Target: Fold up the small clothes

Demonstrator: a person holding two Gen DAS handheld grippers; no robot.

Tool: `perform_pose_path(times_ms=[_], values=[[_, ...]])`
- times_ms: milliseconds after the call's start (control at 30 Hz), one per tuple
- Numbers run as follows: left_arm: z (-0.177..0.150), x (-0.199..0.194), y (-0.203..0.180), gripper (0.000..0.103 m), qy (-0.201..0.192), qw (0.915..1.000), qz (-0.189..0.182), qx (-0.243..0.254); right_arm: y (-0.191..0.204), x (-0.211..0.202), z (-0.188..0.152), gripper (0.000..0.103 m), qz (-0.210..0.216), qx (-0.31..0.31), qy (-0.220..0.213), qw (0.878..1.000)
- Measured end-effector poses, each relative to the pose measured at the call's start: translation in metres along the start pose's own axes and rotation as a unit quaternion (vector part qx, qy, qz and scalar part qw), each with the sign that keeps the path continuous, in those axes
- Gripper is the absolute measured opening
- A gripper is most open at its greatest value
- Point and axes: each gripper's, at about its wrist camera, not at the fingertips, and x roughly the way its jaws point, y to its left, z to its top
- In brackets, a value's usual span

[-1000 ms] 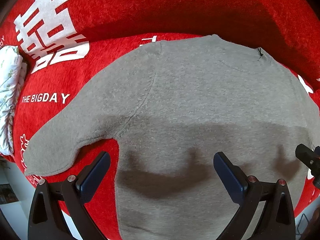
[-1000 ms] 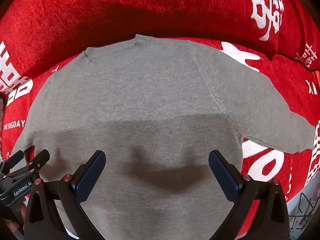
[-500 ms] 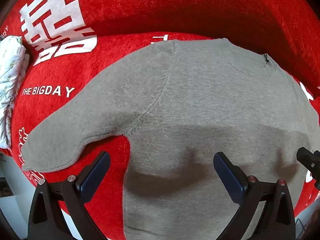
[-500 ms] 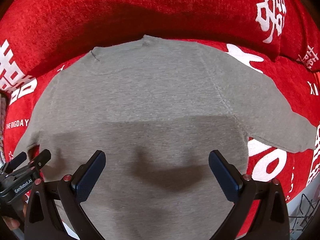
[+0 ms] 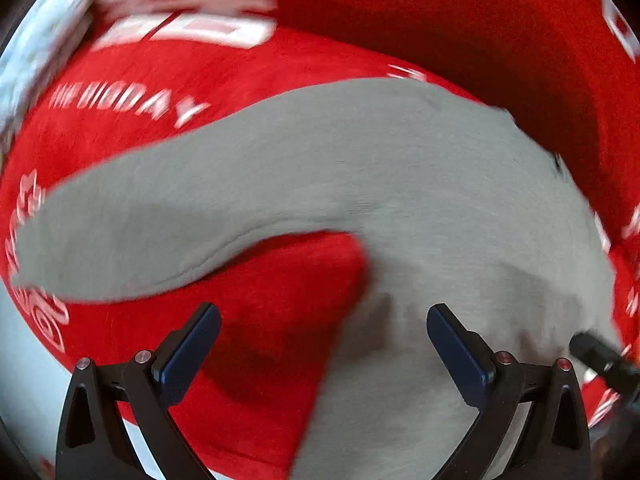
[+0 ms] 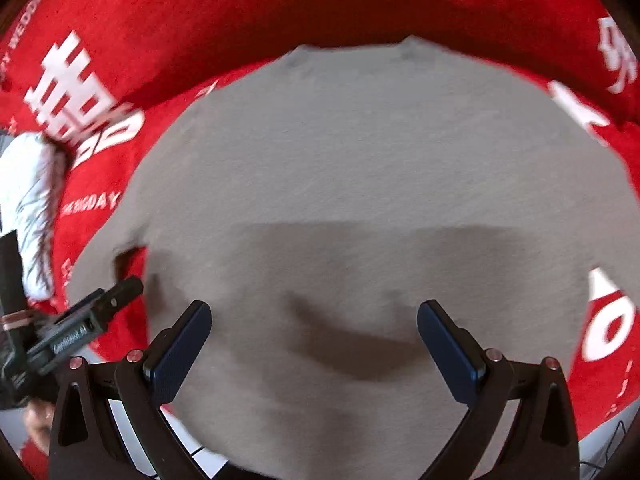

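Observation:
A small grey sweater (image 6: 360, 184) lies flat on a red cover, neck toward the backrest. Its left sleeve (image 5: 168, 224) stretches out sideways in the left wrist view. My left gripper (image 5: 322, 344) hovers open above the red cloth under the sleeve's armpit, its right finger over the sweater's side edge. My right gripper (image 6: 314, 340) hangs open over the lower middle of the sweater's body, nothing between its fingers. The left gripper's tips (image 6: 120, 292) show at the left of the right wrist view, by the sweater's left side. Both views are motion-blurred.
The red cover (image 5: 248, 92) carries white characters and lettering; a backrest (image 6: 280, 4) rises behind. A white patterned cloth (image 6: 28, 208) lies at the far left. The seat's front edge drops to a pale floor (image 5: 28, 360).
Both grippers have swung left: the sleeve now fills the left wrist view, and the sweater sits further right in the right wrist view. Both stayed open.

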Motion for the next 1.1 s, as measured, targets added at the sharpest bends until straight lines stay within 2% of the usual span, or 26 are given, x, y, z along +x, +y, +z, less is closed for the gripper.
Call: perform_pose_path(times_ms=[133,200,267,367,400,500,600,633,667,700,733,767,800,833,900,967,1033,1100], values=[[-0.013,0.003,0.085,0.103,-0.019,0.9930,-0.034,-0.112,0.025,0.015,-0.011,0.103,0.013,-0.023,0.024,0.999],[-0.019,0.011,0.120,0.103,-0.017,0.9848,-0.051,-0.165,0.035,0.020,-0.017,0.103,0.016,-0.035,0.031,0.999],[-0.022,0.020,0.145,0.103,-0.018,0.9725,-0.088,-0.215,0.043,0.026,-0.019,0.103,0.015,-0.044,0.037,0.998],[-0.019,0.030,0.147,0.103,-0.019,0.9543,-0.158,-0.253,0.053,0.033,-0.022,0.103,0.016,-0.050,0.043,0.998],[-0.015,0.034,0.142,0.103,-0.022,0.9523,-0.166,-0.255,0.055,0.034,-0.022,0.103,0.016,-0.050,0.044,0.998],[-0.001,0.041,0.131,0.103,-0.040,0.9562,-0.154,-0.245,0.064,0.036,-0.023,0.103,0.017,-0.054,0.044,0.997],[0.019,0.042,0.135,0.103,-0.053,0.9465,-0.174,-0.266,0.070,0.037,-0.024,0.103,0.017,-0.059,0.043,0.997],[0.026,0.039,0.142,0.103,-0.063,0.9424,-0.168,-0.282,0.071,0.037,-0.024,0.103,0.016,-0.059,0.043,0.997],[0.027,0.035,0.147,0.098,-0.074,0.9398,-0.158,-0.294,0.071,0.037,-0.024,0.103,0.017,-0.059,0.044,0.997],[0.028,0.032,0.154,0.086,-0.082,0.9364,-0.152,-0.305,0.072,0.037,-0.024,0.103,0.017,-0.058,0.043,0.997],[0.028,0.030,0.164,0.079,-0.084,0.9343,-0.153,-0.311,0.071,0.036,-0.024,0.103,0.017,-0.056,0.042,0.997],[0.027,0.029,0.169,0.058,-0.085,0.9335,-0.151,-0.314,0.070,0.036,-0.024,0.103,0.018,-0.054,0.041,0.998],[0.027,0.027,0.173,0.024,-0.087,0.9361,-0.145,-0.308,0.068,0.035,-0.025,0.103,0.019,-0.050,0.040,0.998],[0.026,0.028,0.175,0.009,-0.088,0.9395,-0.148,-0.296,0.067,0.035,-0.025,0.103,0.018,-0.047,0.039,0.998],[0.026,0.021,0.177,0.006,-0.103,0.9421,-0.155,-0.279,0.063,0.033,-0.026,0.103,0.020,-0.040,0.034,0.998],[0.027,0.007,0.168,0.006,-0.123,0.9517,-0.141,-0.243,0.055,0.027,-0.028,0.103,0.024,-0.032,0.025,0.999],[0.035,-0.014,0.145,0.006,-0.149,0.9637,-0.121,-0.186,0.049,0.020,-0.029,0.103,0.028,-0.026,0.013,0.999],[0.045,-0.033,0.120,0.006,-0.170,0.9699,-0.116,-0.130,0.040,0.010,-0.030,0.103,0.034,-0.014,-0.003,0.999]])
